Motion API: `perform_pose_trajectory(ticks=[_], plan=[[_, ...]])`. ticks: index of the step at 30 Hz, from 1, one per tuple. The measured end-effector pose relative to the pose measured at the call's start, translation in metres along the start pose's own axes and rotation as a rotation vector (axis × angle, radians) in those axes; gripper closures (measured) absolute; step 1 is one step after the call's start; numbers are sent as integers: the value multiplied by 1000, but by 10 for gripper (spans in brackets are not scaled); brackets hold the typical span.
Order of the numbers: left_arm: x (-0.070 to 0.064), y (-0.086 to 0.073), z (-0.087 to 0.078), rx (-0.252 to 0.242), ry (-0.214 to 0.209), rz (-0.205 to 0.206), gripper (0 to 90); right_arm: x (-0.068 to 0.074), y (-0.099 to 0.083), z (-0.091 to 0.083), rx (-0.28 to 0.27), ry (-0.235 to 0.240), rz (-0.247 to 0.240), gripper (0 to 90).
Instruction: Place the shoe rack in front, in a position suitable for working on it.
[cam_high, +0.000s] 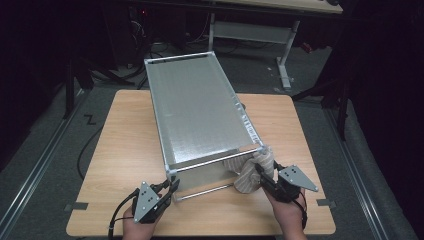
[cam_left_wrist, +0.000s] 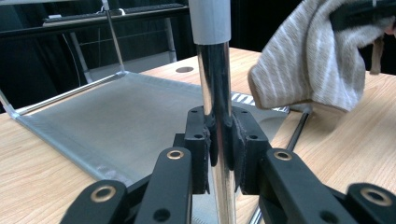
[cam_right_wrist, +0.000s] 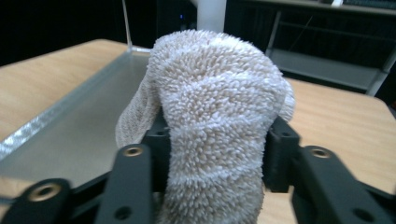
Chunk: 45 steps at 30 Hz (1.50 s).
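Left tool (cam_left_wrist: 219, 144) clamping chrome corner post (cam_left_wrist: 215, 84) of mesh rack (cam_high: 200, 110), near-left corner. Right tool (cam_high: 264, 176) gripping striped towel (cam_high: 252, 172), pressing against rack's near-right corner. Rack sitting on table (cam_high: 125, 150).

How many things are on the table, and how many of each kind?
Metal-frame rack: 1
Striped towel: 1
Grippers: 2, the left gripper shut on the rack's post, the right gripper shut on the towel
Total: 4
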<state>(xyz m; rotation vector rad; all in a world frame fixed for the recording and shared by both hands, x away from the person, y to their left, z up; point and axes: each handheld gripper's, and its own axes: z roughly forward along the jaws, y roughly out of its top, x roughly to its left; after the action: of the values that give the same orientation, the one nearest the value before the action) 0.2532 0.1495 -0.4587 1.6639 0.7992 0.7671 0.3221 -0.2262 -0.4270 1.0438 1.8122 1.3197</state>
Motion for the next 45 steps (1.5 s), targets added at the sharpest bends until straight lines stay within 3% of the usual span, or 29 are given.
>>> perform_pose_trajectory(ticks=[2, 6, 9, 15, 23, 34, 42, 45], plan=[[1, 0, 0, 0, -4, -1, 781, -1, 5, 5, -24, 3, 7, 443], [3, 0, 0, 3, -7, -4, 783, 0, 11, 16, -45, 38, -1, 418], [6, 0, 0, 5, -10, -8, 786, -1, 10, 24, -16, 53, -6, 573], [7, 0, 0, 6, -4, -4, 784, 0, 8, 27, 6, 49, -10, 615], [8, 0, 0, 6, -2, 4, 782, 1, -14, 39, 97, 53, -3, 600], [8, 0, 1, 2, 1, 2, 778, -2, -43, 55, 280, 81, 4, 594], [8, 0, 1, -1, 7, 14, 773, -4, -44, 54, 319, 91, 13, 610], [7, 0, 2, -1, 9, 38, 772, -5, -45, 50, 329, 85, 9, 609]])
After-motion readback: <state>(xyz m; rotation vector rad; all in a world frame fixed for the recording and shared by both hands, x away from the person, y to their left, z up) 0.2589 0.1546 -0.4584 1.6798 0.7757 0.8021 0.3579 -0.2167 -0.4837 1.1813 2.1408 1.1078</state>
